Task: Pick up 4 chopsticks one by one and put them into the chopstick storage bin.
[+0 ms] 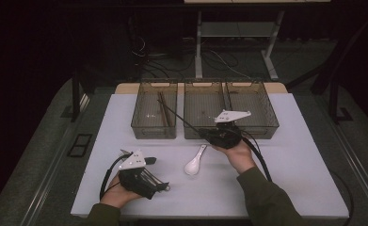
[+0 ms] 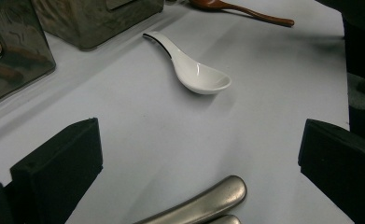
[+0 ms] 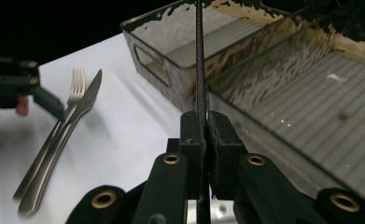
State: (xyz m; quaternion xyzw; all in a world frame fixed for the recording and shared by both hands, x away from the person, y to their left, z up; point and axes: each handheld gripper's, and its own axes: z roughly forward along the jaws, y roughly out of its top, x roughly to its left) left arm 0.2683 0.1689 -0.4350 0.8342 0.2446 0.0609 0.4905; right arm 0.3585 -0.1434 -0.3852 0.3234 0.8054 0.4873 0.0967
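Overhead, I see my right gripper point(image 1: 214, 134) clenched on a dark chopstick point(image 1: 181, 118) slanting toward eleven o'clock over the bins point(image 1: 205, 110), on a white table point(image 1: 294, 160) in a dark room. Left gripper point(image 1: 151, 181) rests at seven o'clock, released. Its view shows a white spoon point(image 2: 194, 70) at twelve o'clock, jaws apart. Right gripper view: the chopstick pinched upright, fork point(image 3: 70, 100) and knife point(image 3: 84, 105) at nine o'clock.

White spoon point(image 2: 194, 70); black chopstick point(image 3: 200, 70); brown spoon point(image 2: 241, 7).
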